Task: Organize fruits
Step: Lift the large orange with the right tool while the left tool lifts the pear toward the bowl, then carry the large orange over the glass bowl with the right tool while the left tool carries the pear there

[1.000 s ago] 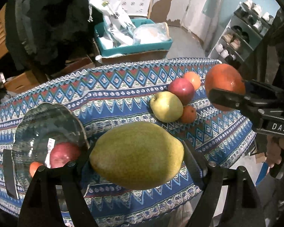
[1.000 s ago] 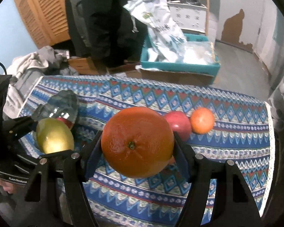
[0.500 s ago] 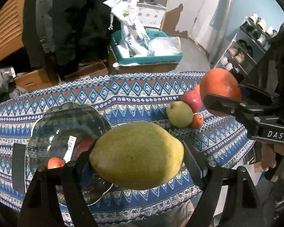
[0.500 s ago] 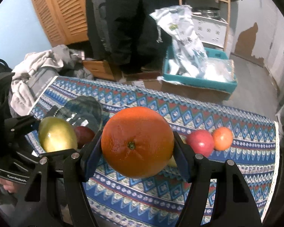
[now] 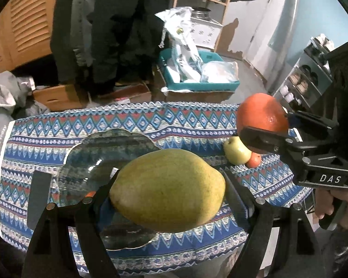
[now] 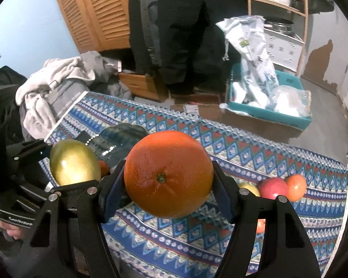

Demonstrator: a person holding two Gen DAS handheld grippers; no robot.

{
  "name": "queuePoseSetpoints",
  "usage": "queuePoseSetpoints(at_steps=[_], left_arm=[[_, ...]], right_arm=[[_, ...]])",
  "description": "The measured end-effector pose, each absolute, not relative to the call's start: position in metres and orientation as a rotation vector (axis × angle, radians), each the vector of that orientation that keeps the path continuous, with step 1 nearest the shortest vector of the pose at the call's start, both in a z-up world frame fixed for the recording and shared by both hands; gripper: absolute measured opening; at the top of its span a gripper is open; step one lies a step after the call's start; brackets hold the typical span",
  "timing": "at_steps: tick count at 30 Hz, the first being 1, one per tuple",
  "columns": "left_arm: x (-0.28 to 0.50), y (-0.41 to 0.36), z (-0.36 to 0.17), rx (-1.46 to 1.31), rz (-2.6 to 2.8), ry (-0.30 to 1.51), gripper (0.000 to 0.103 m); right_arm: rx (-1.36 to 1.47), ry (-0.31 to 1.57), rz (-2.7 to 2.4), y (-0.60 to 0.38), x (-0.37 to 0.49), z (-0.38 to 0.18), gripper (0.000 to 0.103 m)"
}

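My left gripper [image 5: 168, 191] is clamped on a yellow-green mango [image 5: 167, 190], held in the air above the glass bowl [image 5: 109, 143]. My right gripper [image 6: 168, 178] pinches a large orange [image 6: 168, 173], likewise clear of the patterned tablecloth [image 6: 243, 143]. Further out on the cloth I note a green apple [image 5: 236, 150] touching a small orange fruit [image 5: 254, 159], with a red apple [image 6: 273, 188] alongside. Beyond the table stands a teal bin [image 6: 266, 113].
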State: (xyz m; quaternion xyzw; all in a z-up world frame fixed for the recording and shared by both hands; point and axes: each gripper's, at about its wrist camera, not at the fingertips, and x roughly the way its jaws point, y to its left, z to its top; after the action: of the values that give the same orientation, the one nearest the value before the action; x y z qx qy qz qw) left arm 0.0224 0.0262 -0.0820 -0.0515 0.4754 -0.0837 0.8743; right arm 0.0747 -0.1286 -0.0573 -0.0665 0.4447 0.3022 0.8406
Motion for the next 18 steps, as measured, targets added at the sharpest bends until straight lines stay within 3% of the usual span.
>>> queuePoseSetpoints(at_steps=[18], left_arm=[[0.030, 0.088, -0.098, -0.187, -0.076, 1.012, 0.084]], right_arm=[[-0.156, 1.009, 0.708, -0.058, 0.096, -0.080, 0.069]])
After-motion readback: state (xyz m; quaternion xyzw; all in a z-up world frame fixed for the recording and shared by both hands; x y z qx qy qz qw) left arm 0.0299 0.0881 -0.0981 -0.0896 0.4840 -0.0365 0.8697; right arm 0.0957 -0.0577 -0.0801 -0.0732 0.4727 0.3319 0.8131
